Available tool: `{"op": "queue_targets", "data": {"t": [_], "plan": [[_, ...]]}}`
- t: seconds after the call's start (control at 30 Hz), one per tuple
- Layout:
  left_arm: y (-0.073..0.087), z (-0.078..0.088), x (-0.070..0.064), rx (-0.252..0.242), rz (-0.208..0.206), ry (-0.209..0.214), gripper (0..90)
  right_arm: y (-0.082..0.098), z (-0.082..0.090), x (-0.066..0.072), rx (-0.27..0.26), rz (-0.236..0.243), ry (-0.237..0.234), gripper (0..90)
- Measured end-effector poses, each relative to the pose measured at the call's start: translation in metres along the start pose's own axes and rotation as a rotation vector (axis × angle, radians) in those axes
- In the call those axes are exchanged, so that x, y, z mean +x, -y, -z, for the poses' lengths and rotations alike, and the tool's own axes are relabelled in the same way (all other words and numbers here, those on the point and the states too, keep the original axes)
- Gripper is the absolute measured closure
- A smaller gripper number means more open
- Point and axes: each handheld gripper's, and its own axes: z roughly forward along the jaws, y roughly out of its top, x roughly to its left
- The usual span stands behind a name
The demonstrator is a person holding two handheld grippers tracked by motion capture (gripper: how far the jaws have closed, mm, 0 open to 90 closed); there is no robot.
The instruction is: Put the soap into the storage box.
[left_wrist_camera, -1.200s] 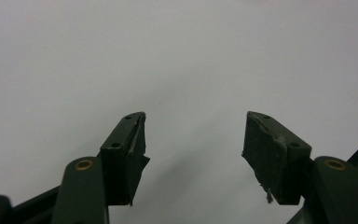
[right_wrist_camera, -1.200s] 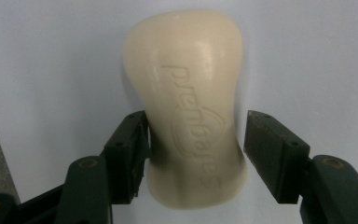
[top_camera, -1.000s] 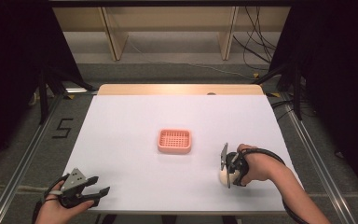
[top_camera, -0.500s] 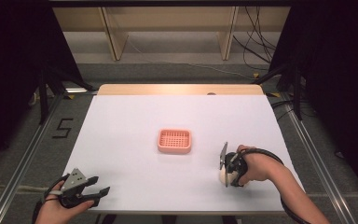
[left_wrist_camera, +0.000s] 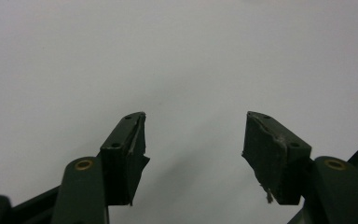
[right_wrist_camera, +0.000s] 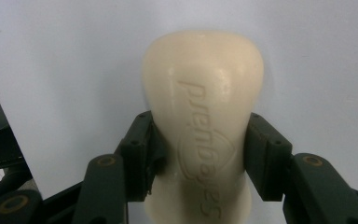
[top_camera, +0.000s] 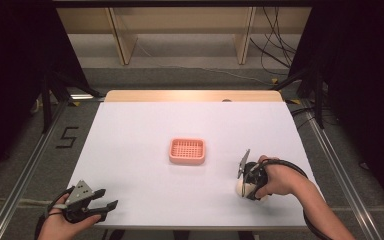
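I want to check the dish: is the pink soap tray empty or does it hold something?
Empty. The pink soap tray shows only its bare grid; the cream soap bar lies apart on the table.

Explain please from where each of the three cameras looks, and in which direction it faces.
High view: sits above the person's side, looks forward and down on the white table with the pink tray; both forearms enter from below.
Left gripper view: rides on the left hand-held gripper, looks along its open jaws at bare table.
Right gripper view: rides on the right hand-held gripper, looks along jaws that have just been closing and now press on the cream soap bar.
Shared: the soap bar shows in the high and right gripper views.
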Motion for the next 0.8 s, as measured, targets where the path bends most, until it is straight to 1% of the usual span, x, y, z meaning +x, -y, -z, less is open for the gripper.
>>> {"op": "queue_targets", "data": {"t": [0.03, 0.1, 0.13, 0.17, 0.2, 0.23, 0.27, 0.3, 0.33, 0.37, 0.4, 0.43, 0.47, 0.53, 0.57, 0.6, 0.63, 0.67, 0.7, 0.73, 0.77, 0.8], "plan": [[0.000, 0.000, 0.000, 0.001, 0.000, 0.000, 38.6, 0.002, 0.000, 0.001, -0.010, -0.014, 0.011, 50.5], [0.000, 0.000, 0.000, 0.002, 0.000, 0.003, 38.6, 0.002, 0.000, 0.001, -0.017, -0.020, 0.002, 50.5], [0.000, 0.000, 0.000, 0.001, -0.001, -0.001, 38.6, 0.003, 0.000, 0.000, -0.040, 0.001, 0.003, 50.5], [0.000, 0.000, 0.000, 0.004, -0.001, 0.002, 38.6, 0.003, -0.001, 0.000, -0.046, -0.001, 0.003, 50.5], [0.000, 0.001, 0.000, 0.007, -0.002, 0.007, 38.6, 0.004, 0.000, 0.000, -0.041, -0.021, -0.001, 50.5], [0.000, 0.001, 0.000, 0.007, -0.002, 0.008, 38.6, 0.005, 0.000, 0.000, -0.055, -0.019, 0.002, 50.5], [0.000, 0.001, 0.000, 0.007, -0.002, 0.008, 38.6, 0.005, 0.000, 0.000, -0.055, -0.019, 0.002, 50.5], [0.000, 0.001, 0.000, 0.007, -0.002, 0.007, 38.6, 0.006, 0.000, 0.000, -0.066, -0.023, 0.002, 50.5], [0.000, 0.001, 0.000, 0.008, -0.003, 0.004, 38.6, 0.006, 0.001, 0.001, -0.065, -0.038, 0.004, 50.5], [0.000, 0.001, 0.001, 0.011, -0.001, 0.011, 38.6, 0.007, 0.002, 0.000, -0.085, -0.019, -0.014, 50.6], [0.000, 0.001, 0.001, 0.011, -0.001, 0.011, 38.6, 0.007, 0.002, 0.000, -0.085, -0.019, -0.014, 50.6], [0.000, 0.001, 0.001, 0.009, -0.001, 0.009, 38.6, 0.007, 0.004, 0.001, -0.089, -0.030, -0.012, 50.6], [0.000, 0.000, 0.000, 0.001, -0.001, -0.001, 38.6, 0.008, 0.004, 0.000, -0.097, -0.025, -0.009, 50.6], [0.000, 0.000, 0.000, 0.000, -0.001, -0.001, 38.5, 0.009, 0.007, 0.001, -0.110, -0.030, -0.003, 50.6], [0.000, 0.001, 0.001, 0.010, -0.004, 0.018, 38.6, 0.010, 0.009, 0.000, -0.124, -0.018, -0.005, 50.6], [0.000, 0.001, 0.001, 0.010, -0.004, 0.018, 38.6, 0.010, 0.009, 0.000, -0.124, -0.018, -0.005, 50.6], [0.000, 0.001, 0.000, -0.003, 0.001, 0.007, 38.6, 0.010, 0.011, 0.000, -0.128, -0.016, 0.002, 50.6], [0.000, 0.001, 0.000, 0.008, -0.001, 0.015, 38.6, 0.011, 0.013, 0.001, -0.130, -0.027, 0.014, 50.6], [0.000, 0.000, 0.000, 0.000, -0.001, -0.001, 38.6, 0.012, 0.016, 0.001, -0.137, -0.033, 0.017, 50.6], [0.000, 0.000, 0.000, 0.004, 0.000, 0.002, 38.6, 0.012, 0.016, 0.001, -0.137, -0.033, 0.017, 50.6], [0.000, 0.000, 0.000, 0.003, 0.001, 0.011, 38.6, 0.013, 0.018, 0.001, -0.160, -0.034, 0.014, 50.6], [0.000, 0.000, 0.000, 0.003, 0.001, 0.011, 38.6, 0.013, 0.018, 0.001, -0.160, -0.034, 0.014, 50.6]]}}
